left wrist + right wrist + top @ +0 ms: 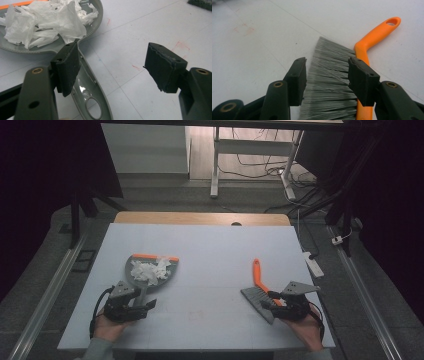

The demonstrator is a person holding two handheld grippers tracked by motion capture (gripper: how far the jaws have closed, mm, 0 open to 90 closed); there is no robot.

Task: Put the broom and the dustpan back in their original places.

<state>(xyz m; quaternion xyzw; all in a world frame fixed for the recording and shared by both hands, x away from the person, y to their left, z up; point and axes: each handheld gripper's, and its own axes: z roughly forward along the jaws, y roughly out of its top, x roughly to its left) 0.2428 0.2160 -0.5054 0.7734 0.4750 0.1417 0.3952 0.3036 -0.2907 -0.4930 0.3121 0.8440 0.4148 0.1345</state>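
So we've got left gripper (pixel 131 304) spread wide beside handle of grey plastic dustpan (pixel 141 279), lower left, white paper scraps (pixel 149 269) inside. Right gripper (pixel 289 303) unclenched, straddling bristles of orange-handled grey brush (pixel 260 290), lower right. We'd centre on each handle before squeezing.

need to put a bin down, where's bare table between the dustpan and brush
Widest bare patch: mid-table, between the dustpan with its paper scraps and the brush. The far strip beyond both, up to the wooden edge, is bare too. Crowded: the near corners, around the left gripper and right gripper.
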